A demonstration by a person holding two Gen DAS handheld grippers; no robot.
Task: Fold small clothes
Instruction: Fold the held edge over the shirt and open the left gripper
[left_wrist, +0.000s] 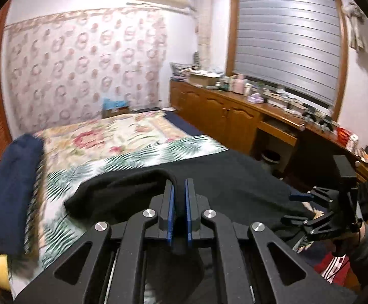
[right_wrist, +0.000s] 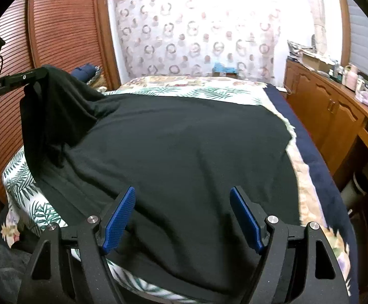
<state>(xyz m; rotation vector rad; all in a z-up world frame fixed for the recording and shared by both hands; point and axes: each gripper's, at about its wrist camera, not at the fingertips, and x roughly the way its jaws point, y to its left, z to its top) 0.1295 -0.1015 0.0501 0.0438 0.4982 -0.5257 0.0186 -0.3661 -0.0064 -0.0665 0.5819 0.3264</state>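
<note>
Left hand-held gripper (left_wrist: pixel 180 195) has its blue pads clamped tight on a corner of the black knit garment (right_wrist: pixel 184 152), and that corner is lifted clear of the bed, the cloth draping down from the jaws in a soft tent, as the right wrist view shows at its left edge. Right hand-held gripper (right_wrist: pixel 182 217) hangs wide open over the near hem, pads either side of the fabric and gripping nothing. The rest of the garment lies spread across the leaf-and-flower printed bedspread (right_wrist: pixel 158 91), with a dark blue sheet (right_wrist: pixel 310 147) showing along the bed's right side. My read: this is the first fold, one side carried over the body. To do it well, the lifted corner should travel across in a low arc, kept taut enough that the edge lands straight, and the open gripper would do best to pin or take the matching near corner so both ends move together. The fabric looks thick, matte and limp, a fine knit that sags and creases easily, so a slack carry would likely leave a crooked crease. A rolled dark blue bundle (left_wrist: pixel 11 190) sits at the bed's left edge, well apart.
</note>
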